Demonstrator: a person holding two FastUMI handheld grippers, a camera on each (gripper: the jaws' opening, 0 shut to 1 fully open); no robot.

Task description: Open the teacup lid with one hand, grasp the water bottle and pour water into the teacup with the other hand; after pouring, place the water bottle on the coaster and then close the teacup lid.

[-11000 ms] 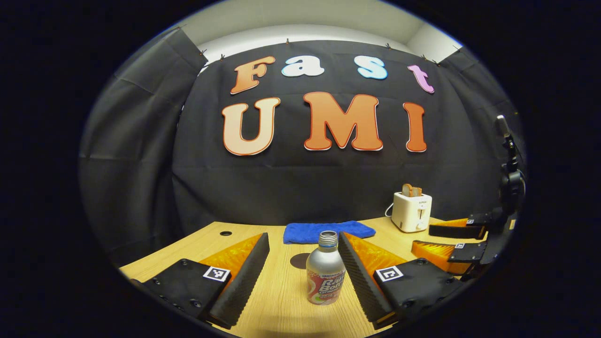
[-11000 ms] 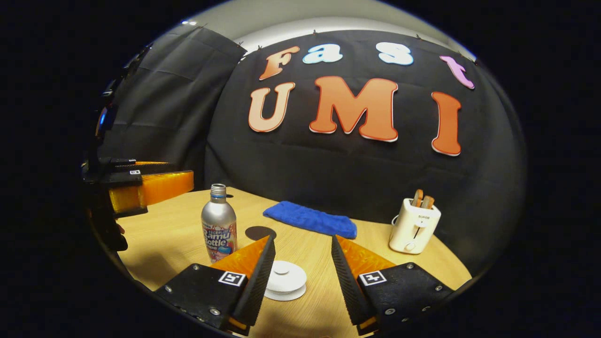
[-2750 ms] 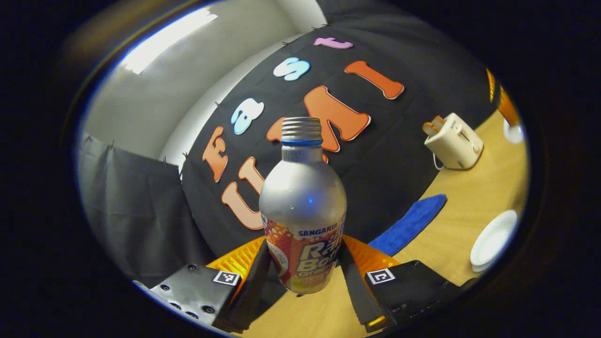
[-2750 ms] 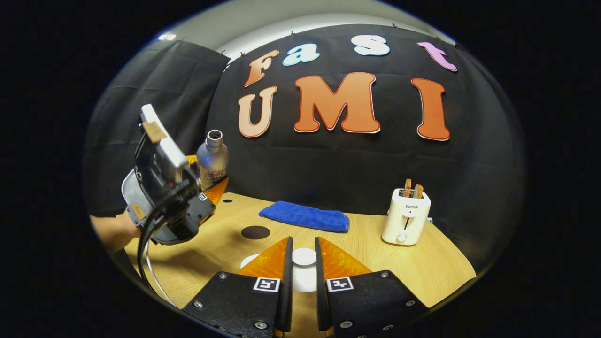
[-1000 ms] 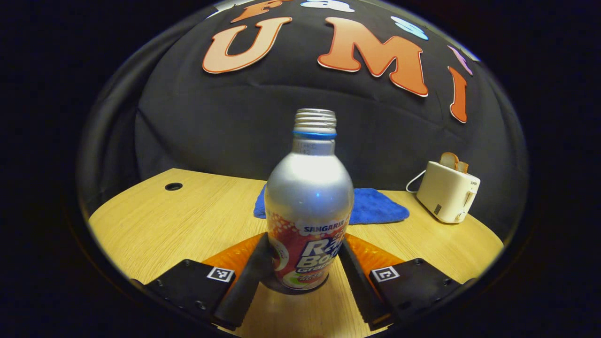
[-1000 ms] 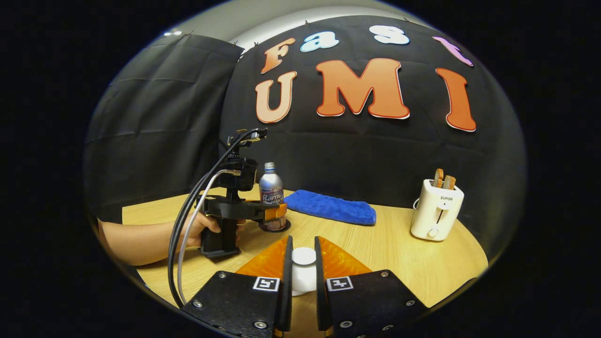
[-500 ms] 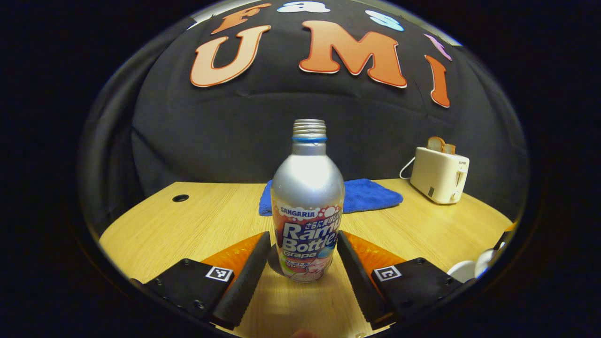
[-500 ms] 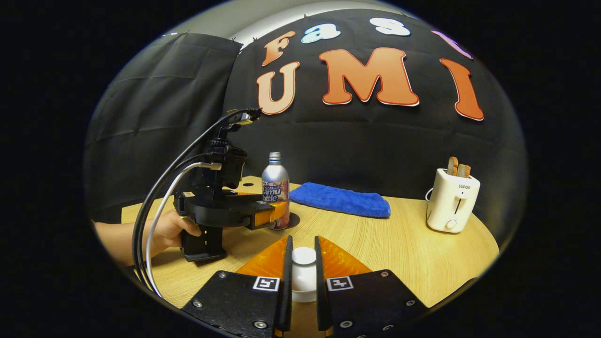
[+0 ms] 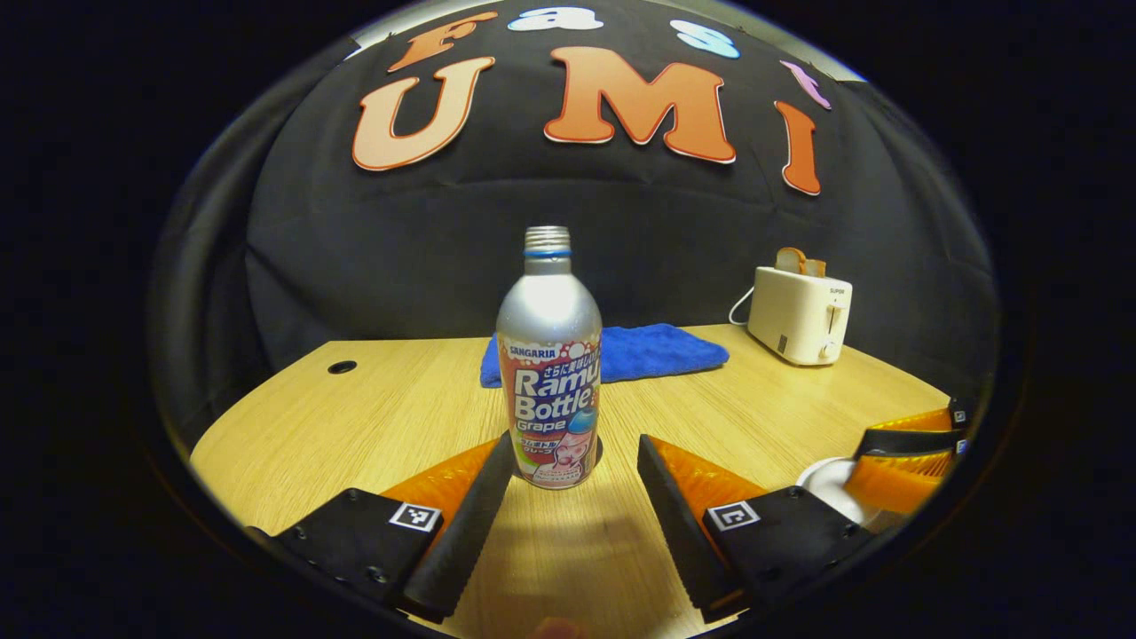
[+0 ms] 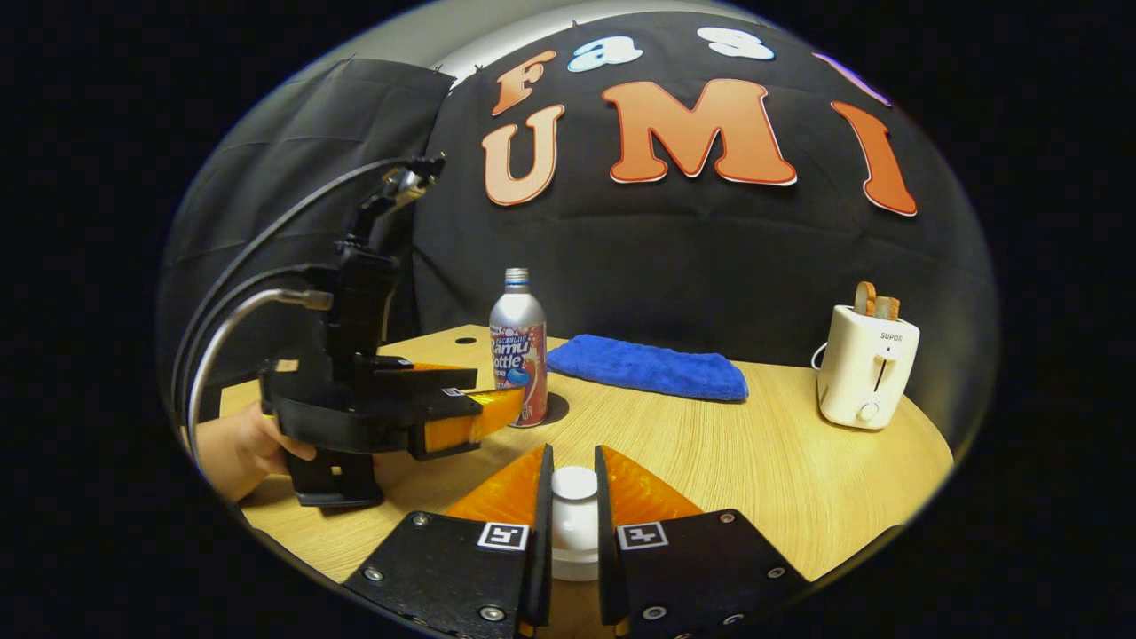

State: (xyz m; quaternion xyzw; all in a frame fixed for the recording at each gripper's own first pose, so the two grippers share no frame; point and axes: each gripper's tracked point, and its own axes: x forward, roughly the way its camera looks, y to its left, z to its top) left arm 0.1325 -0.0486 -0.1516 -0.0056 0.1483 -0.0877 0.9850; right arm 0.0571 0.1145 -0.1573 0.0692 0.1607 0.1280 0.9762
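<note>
The silver water bottle [image 9: 549, 355] stands upright and uncapped on the dark round coaster [image 10: 556, 409]. My left gripper [image 9: 574, 444] is open just in front of it, fingers apart and off the bottle. In the right gripper view the bottle [image 10: 518, 359] stands beyond the left gripper [image 10: 493, 404], which a hand [image 10: 235, 448] holds. My right gripper [image 10: 572, 453] is shut on the knob of the white teacup lid [image 10: 574, 486]; whether the lid rests on the cup is hidden. In the left gripper view the right gripper [image 9: 865, 451] hovers at a white teacup piece [image 9: 827, 481].
A folded blue cloth [image 10: 648, 367] lies at the back of the wooden table [image 10: 781, 461], just behind the coaster. A white toaster [image 10: 867, 366] with toast stands at the back right. A small cable hole [image 9: 342, 366] sits at the table's far left.
My left gripper has opened, let go of the bottle standing on the coaster, and drawn back from it. The right gripper stays shut on the lid knob.
</note>
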